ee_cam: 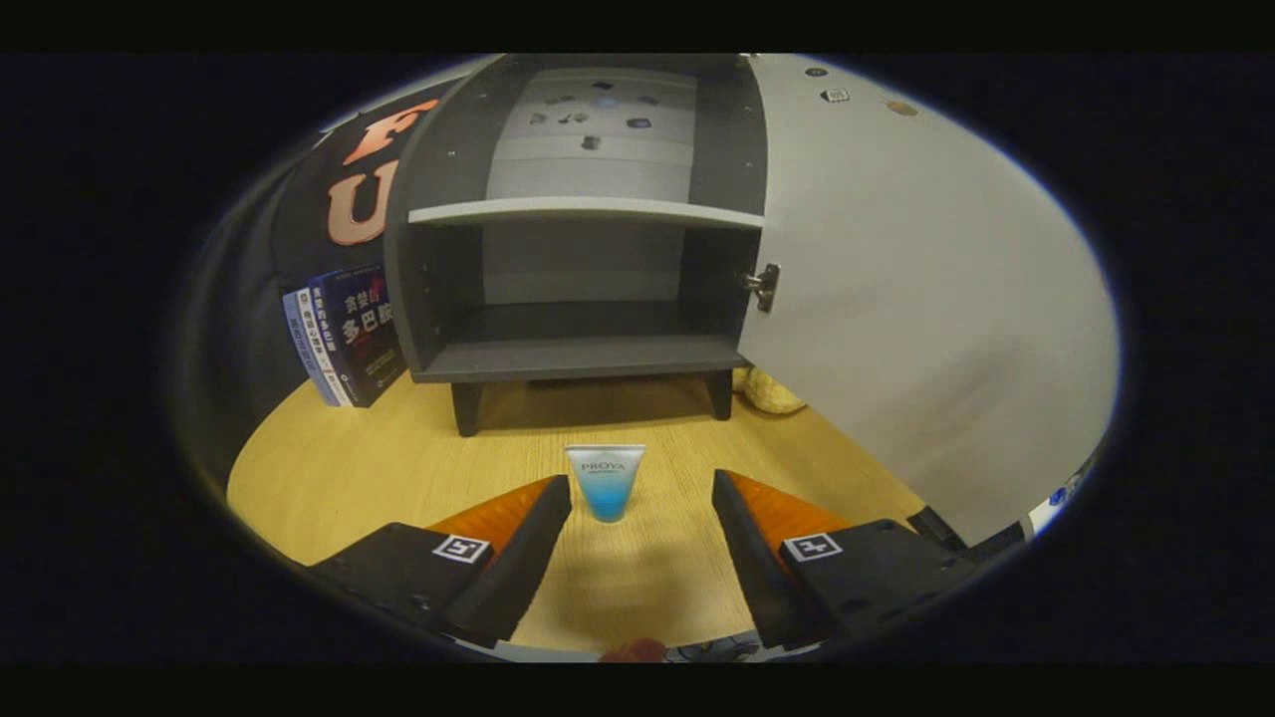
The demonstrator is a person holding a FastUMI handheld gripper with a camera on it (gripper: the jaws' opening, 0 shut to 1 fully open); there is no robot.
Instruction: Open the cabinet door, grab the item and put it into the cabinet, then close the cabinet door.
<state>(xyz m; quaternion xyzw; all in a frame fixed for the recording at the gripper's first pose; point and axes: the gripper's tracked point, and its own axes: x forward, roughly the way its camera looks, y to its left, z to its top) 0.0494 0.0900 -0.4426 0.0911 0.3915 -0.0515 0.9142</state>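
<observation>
The fingers are spread wide, with the small cosmetic tube standing inverted on the worktop just ahead (nearer the left one). It could be toppled by an off-centre closing.

Premises: a staged recording booth furnished as a home corner. Evidence: black cloth wall behind; wood-grain counter bearing a small grey cabinet with door swung open, books leaning beside it, printed marker tag on the door.
</observation>
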